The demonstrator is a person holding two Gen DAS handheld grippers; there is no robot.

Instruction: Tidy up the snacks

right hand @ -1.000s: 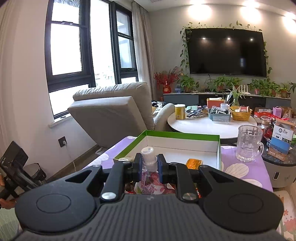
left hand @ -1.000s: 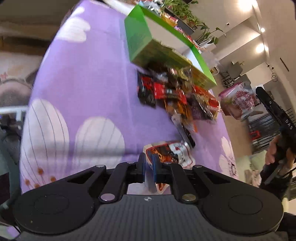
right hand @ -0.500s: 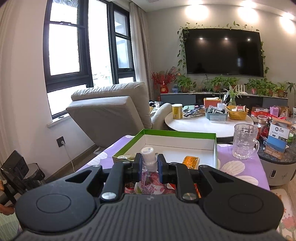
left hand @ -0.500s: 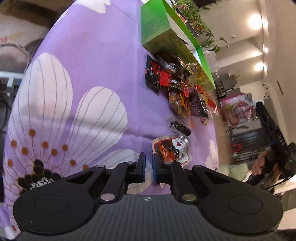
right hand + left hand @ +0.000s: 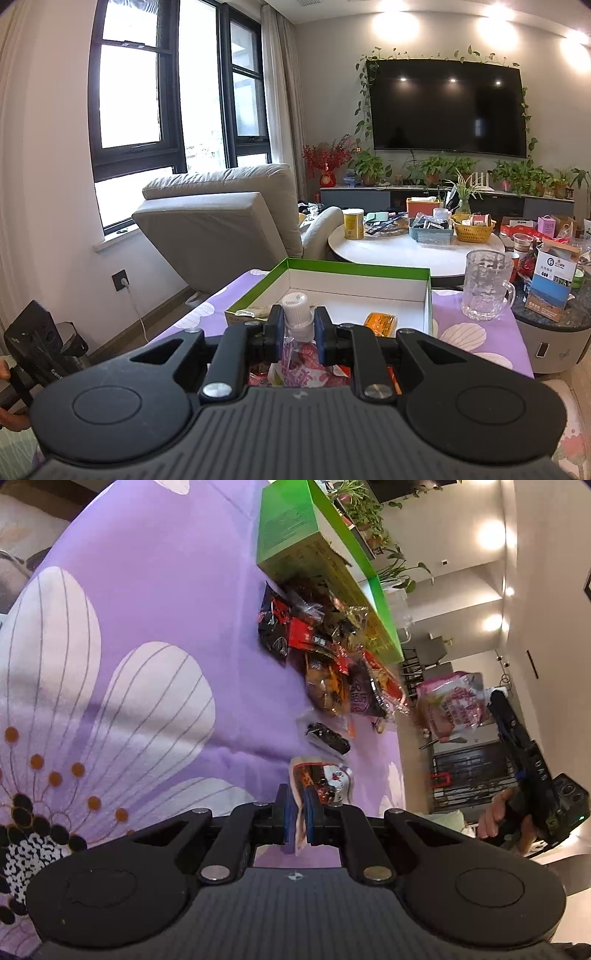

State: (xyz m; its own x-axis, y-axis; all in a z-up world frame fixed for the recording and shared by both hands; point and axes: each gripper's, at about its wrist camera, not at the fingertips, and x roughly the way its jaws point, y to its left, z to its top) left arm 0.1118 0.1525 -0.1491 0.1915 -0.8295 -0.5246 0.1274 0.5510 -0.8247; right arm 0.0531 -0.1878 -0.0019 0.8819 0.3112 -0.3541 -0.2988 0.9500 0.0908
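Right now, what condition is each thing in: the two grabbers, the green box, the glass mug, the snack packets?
Left gripper: shut on a red-and-white snack packet.
Right gripper: shut on the neck of a pink spouted pouch, white cap on.
Green-rimmed cardboard box: open, holding an orange packet.
Clear glass mug: upright, empty.
Pile of snack packets: loose on the purple cloth beside the box.

The left gripper point(image 5: 300, 819) has rolled, lifting the pinched snack packet point(image 5: 320, 780) off the purple tablecloth point(image 5: 166, 602).
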